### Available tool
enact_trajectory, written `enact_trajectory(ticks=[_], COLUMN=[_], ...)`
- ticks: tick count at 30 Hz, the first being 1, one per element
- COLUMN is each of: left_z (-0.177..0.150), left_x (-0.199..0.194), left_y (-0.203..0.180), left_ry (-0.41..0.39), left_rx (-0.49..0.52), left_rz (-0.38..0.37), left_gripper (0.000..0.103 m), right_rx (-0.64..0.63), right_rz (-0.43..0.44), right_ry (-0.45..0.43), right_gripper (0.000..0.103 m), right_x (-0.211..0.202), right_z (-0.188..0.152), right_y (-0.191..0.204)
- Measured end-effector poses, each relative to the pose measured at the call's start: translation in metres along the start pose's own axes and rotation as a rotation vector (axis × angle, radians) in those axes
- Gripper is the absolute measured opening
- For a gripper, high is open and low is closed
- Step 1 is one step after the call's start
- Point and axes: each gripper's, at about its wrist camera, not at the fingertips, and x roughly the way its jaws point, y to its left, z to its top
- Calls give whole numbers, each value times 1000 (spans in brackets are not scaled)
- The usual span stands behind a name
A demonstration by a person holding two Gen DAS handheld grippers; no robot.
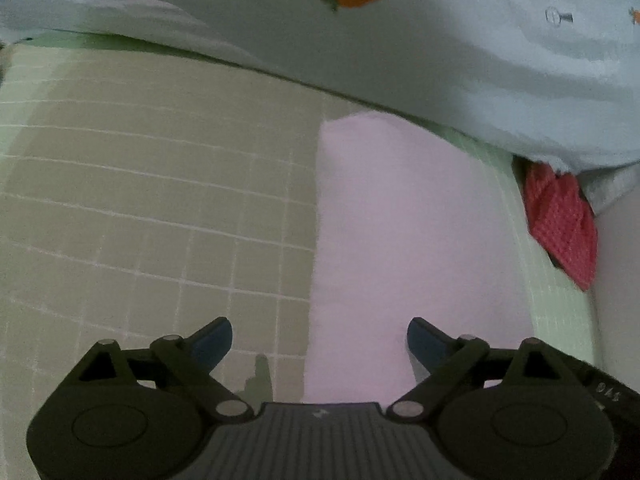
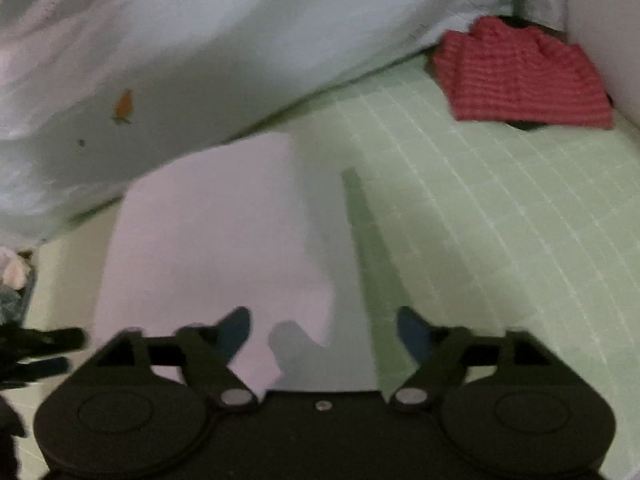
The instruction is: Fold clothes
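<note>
A pale pink cloth (image 1: pixel 400 248) lies folded in a flat oblong on the green gridded mat (image 1: pixel 140 184). It also shows in the right wrist view (image 2: pixel 216 240). My left gripper (image 1: pixel 320 340) is open and empty, just above the cloth's near left edge. My right gripper (image 2: pixel 324 332) is open and empty, over the cloth's near right edge. The left gripper's fingers (image 2: pixel 44 344) show at the far left of the right wrist view.
A large light blue sheet with carrot prints (image 1: pixel 440 48) lies bunched behind the pink cloth, also seen in the right wrist view (image 2: pixel 200 60). A red checked cloth (image 2: pixel 520 76) lies folded in the back right corner by a white wall (image 2: pixel 604 20).
</note>
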Motion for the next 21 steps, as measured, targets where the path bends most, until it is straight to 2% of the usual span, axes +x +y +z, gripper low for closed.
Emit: enact_trajectory(ticks=[3,5,7,8,15,17,19,20,21], left_z=[7,12,15,16,17,16,13,12,12], left_x=[14,22,31,35,63,67,68,67,65], left_y=[-4,-4,-2,0,13,14,14,11,9], left_ry=[19,29,39,44,97,104,108,102,96], left_rx=[29,38,38,34,-52,-76,-95,-89,-84], left_rz=[-24,-54,-91,-114,-252,-287,-320,-314,-310], left_gripper=[96,98,99,99,100,93,88,82,79], right_rx=[-58,-48,-2,21,167,195,201,196,198], right_rz=[-26,-25,-23,-30,-15,-26,-34,-26,-9], right_ry=[50,71,78,83,140,136,130,123,118], right_gripper=[86,88,99,101,103,103,98,94,84], right_x=[16,25,33,33,58,59,58,56,54], right_z=[3,4,6,6,5,4,3,2,2], right_y=[8,5,2,1,-17,-17,-13,-11,-11])
